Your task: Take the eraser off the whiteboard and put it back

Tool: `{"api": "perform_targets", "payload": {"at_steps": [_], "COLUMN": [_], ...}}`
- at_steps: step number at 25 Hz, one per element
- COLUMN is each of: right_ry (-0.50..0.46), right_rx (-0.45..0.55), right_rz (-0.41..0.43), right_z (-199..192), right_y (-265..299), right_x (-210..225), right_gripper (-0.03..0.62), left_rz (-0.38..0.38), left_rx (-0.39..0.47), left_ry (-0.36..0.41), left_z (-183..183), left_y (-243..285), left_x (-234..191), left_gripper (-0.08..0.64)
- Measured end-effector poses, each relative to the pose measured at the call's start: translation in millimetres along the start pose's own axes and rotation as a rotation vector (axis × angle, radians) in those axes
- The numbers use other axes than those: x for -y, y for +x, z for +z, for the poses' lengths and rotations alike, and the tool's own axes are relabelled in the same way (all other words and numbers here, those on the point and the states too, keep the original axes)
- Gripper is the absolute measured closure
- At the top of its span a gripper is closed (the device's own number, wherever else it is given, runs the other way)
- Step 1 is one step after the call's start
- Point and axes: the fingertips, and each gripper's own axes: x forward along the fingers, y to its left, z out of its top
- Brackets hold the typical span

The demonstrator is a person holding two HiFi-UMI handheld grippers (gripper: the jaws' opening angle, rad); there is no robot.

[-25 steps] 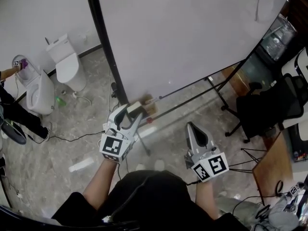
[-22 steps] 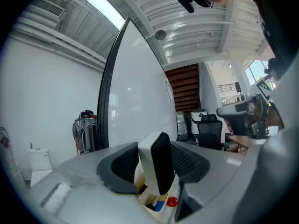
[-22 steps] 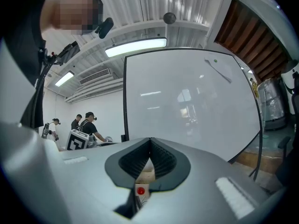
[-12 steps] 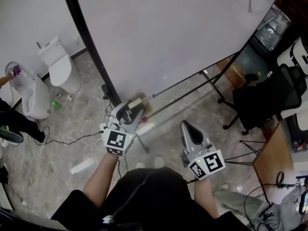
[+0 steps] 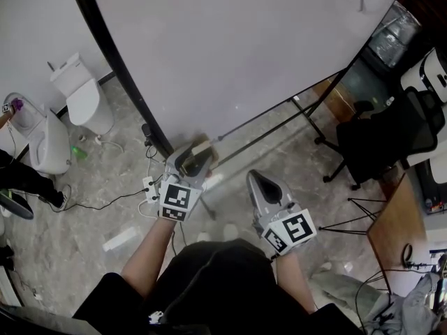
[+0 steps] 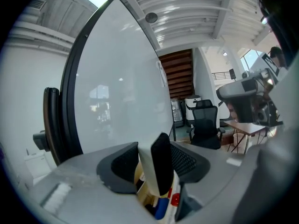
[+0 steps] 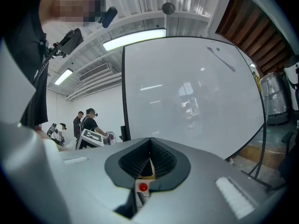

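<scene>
left gripper view: left gripper (image 6: 155, 159) clamps the eraser (image 6: 161, 168), long axis rising from the jaws, whiteboard (image 6: 121, 87) ahead-left; right gripper (image 7: 149, 160) pinched together, empty.

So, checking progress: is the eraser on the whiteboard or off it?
Off: the eraser sits clamped between the left gripper's jaws, in front of the whiteboard.

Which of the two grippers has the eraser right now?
The left gripper: its jaws clamp the eraser between them. The right gripper has its jaws closed together, holding nothing.
</scene>
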Motion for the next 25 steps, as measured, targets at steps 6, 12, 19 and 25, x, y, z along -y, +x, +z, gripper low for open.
{"api": "perform_targets", "payload": {"at_steps": [6, 12, 19, 25], "right_ry": [0.000, 0.002, 0.001, -0.001], "right_rx": [0.001, -0.005, -0.009, -0.006], "right_rz": [0.012, 0.010, 0.017, 0.009], "right_z": [1.3, 1.2, 0.9, 1.9], "right_y": [5.9, 7.6, 8.6, 7.2], "right_x": [0.4, 3.9, 5.9, 11.6], "right_gripper": [0.583, 0.583, 0.583, 0.583], "left_rz": [0.013, 0.019, 0.008, -0.005], "left_rx": [-0.044, -0.096, -0.155, -0.208], "left_ry": [0.044, 0.059, 0.084, 0.101], "left_z": [-6.4, -22.2, -37.4, -51.1], "left_y": [10.3, 19.6, 26.8, 31.5], "left_x": [1.4, 5.7, 12.4, 16.0], "left_gripper": [0.345, 0.344, 0.340, 0.334]}}
